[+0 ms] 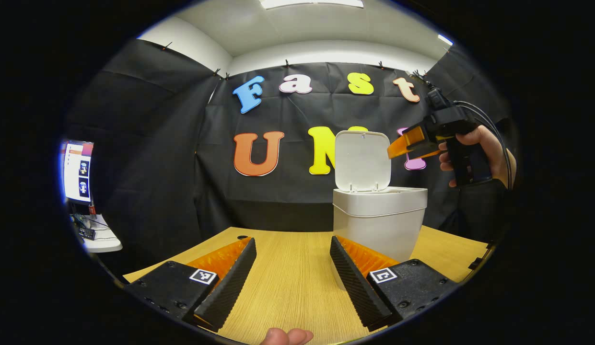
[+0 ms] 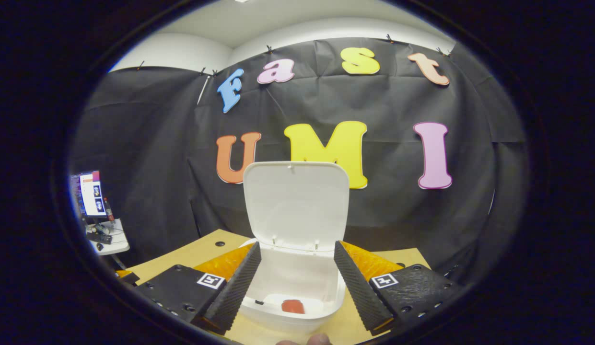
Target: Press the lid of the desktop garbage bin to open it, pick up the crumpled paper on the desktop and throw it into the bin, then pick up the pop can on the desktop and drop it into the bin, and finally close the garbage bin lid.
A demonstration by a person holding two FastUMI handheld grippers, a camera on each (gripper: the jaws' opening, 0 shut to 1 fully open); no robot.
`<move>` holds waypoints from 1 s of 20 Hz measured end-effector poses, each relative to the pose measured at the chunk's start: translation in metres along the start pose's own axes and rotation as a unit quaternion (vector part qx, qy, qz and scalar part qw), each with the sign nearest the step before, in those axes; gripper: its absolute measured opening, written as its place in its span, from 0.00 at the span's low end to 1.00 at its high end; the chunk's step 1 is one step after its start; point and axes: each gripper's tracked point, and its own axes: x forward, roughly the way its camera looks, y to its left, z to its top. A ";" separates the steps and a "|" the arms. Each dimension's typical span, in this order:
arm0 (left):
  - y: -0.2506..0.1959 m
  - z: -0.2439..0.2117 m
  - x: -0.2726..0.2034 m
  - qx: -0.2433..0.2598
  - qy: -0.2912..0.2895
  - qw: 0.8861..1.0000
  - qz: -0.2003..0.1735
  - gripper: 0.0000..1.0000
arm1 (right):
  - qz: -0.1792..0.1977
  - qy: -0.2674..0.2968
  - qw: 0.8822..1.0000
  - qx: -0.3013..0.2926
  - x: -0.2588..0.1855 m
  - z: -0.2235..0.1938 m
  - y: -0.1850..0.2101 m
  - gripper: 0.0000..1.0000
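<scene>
The white desktop bin stands on the wooden table with its lid raised upright. My left gripper is open low over the table, left of the bin, with nothing between its fingers. My right gripper, held in a hand, hovers above the bin's right side beside the raised lid. In the right gripper view, that gripper is open above the bin's mouth. The lid stands behind it. A red object lies at the bottom of the bin.
A monitor stands on a small white side table at the far left, beyond the table's edge. A small round hole sits near the table's back left. The black cloth wall hangs close behind the bin.
</scene>
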 end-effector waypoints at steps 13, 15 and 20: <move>0.012 -0.008 0.005 -0.033 0.015 0.999 -0.010 1.00 | -0.048 -0.113 0.992 -0.030 0.012 0.132 -0.010 0.94; 0.018 -0.006 0.003 -0.029 0.017 0.999 -0.005 1.00 | -0.049 -0.123 0.991 -0.033 0.033 0.142 -0.006 0.94; 0.040 0.007 0.000 -0.026 -0.007 1.000 0.016 1.00 | -0.053 -0.102 0.993 -0.036 0.083 0.136 -0.003 0.94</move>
